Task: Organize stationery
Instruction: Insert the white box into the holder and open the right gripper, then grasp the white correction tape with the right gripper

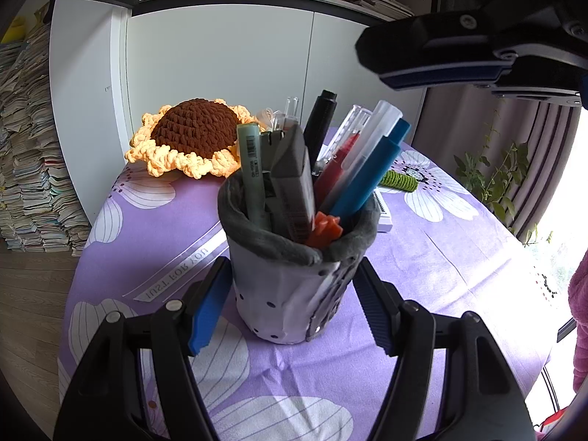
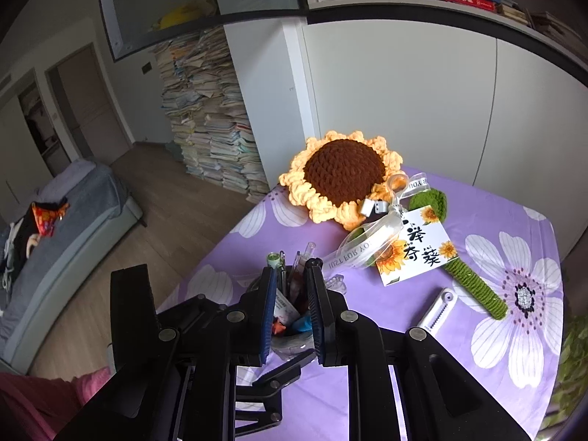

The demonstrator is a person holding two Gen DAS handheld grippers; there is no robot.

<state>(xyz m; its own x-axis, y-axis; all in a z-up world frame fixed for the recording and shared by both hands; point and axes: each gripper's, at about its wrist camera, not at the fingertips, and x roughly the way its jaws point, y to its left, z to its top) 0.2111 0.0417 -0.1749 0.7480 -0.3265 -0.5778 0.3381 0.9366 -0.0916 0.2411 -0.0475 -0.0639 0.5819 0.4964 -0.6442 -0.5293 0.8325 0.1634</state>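
A grey fabric pen holder (image 1: 290, 286) stands on the purple flowered tablecloth (image 1: 441, 264). It holds several pens, markers, a grey stapler-like tool (image 1: 294, 180) and an orange clip (image 1: 325, 228). My left gripper (image 1: 290, 294) is closed around the holder's sides, its blue pads touching it. My right gripper (image 2: 292, 286) hovers above the holder, fingers a small gap apart with nothing between them; it shows at the upper right in the left wrist view (image 1: 459, 51). The holder's contents (image 2: 290, 316) show below its fingers.
A crocheted sunflower (image 2: 341, 176) with green stem (image 2: 474, 283), ribbon and card (image 2: 415, 246) lies at the back of the table. A white ruler-like piece (image 2: 437, 312) lies right of the holder. Stacked books (image 2: 209, 117) stand by the cabinet. A plant (image 1: 492, 176) is at the right.
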